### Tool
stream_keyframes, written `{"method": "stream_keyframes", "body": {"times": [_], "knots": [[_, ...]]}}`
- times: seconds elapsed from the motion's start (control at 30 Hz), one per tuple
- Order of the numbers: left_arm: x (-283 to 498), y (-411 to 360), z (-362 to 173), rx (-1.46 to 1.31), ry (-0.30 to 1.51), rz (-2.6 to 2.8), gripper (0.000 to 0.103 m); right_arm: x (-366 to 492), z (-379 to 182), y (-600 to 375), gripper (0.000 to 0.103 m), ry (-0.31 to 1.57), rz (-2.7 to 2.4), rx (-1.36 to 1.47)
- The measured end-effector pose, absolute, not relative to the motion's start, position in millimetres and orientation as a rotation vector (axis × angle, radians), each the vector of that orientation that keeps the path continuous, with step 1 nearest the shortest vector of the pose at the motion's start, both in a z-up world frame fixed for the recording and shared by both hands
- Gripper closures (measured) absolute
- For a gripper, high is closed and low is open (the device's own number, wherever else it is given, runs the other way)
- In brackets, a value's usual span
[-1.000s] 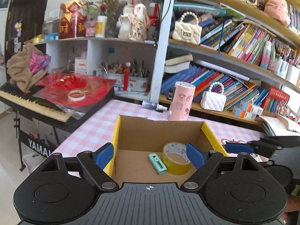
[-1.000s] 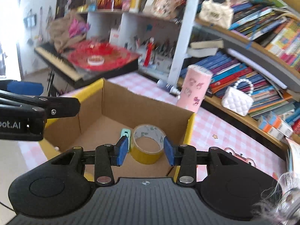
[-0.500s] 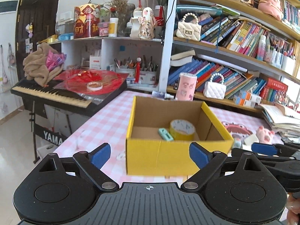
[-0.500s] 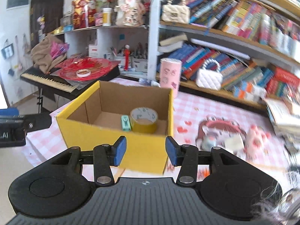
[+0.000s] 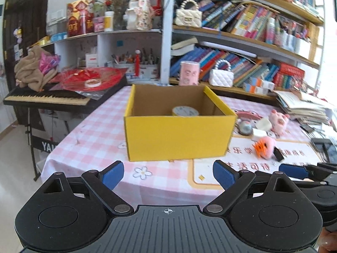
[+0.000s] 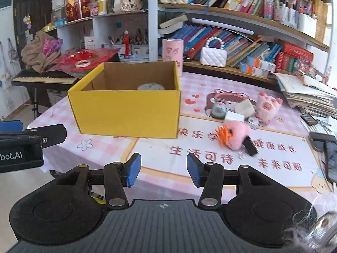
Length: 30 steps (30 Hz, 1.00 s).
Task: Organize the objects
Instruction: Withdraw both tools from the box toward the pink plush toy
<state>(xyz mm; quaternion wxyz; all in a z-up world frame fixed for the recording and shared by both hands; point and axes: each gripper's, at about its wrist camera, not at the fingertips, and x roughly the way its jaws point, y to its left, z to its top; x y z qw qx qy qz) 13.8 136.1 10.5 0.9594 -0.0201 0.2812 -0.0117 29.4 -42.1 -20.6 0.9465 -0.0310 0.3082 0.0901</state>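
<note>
A yellow cardboard box (image 5: 179, 135) (image 6: 128, 113) stands on the pink checked table. A roll of yellow tape (image 5: 185, 111) (image 6: 150, 87) shows just over its front wall. Loose items lie to the box's right: a pink fuzzy toy with an orange tuft (image 6: 236, 136) (image 5: 265, 145), a small black block (image 6: 250, 146), a pink pig plush (image 6: 267, 107), a grey round item (image 6: 219, 110) and white pieces (image 6: 234, 117). My left gripper (image 5: 168, 174) is open and empty, in front of the box. My right gripper (image 6: 163, 168) is open and empty, near the table's front edge.
Bookshelves (image 6: 242, 42) run behind the table with a pink cylinder (image 6: 171, 51) and a white purse (image 6: 213, 57). A keyboard piano (image 5: 46, 100) stands at the left. Stacked papers (image 6: 311, 97) and a phone (image 6: 331, 158) lie at the right.
Both grippers have pulled back and away from the box, from just above it to the table's front edge. The right gripper left the tape roll in the box and opened wider.
</note>
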Motion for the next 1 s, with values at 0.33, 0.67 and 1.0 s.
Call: {"method": "stream_keyframes", "body": {"times": [0.33, 0.67, 1.0], "knots": [[3, 115, 0, -0.037, 0.616, -0.122, 0.007, 6, -22, -68, 0.051, 0.644, 0.061, -0.036], [5, 85, -6, -0.016, 0.655, -0.227, 0.007, -13, -26, -96, 0.046, 0.662, -0.053, -0.013], [12, 59, -13, -0.004, 0.688, -0.291, 0.007, -18, -29, -122, 0.04, 0.687, -0.143, 0.009]]}}
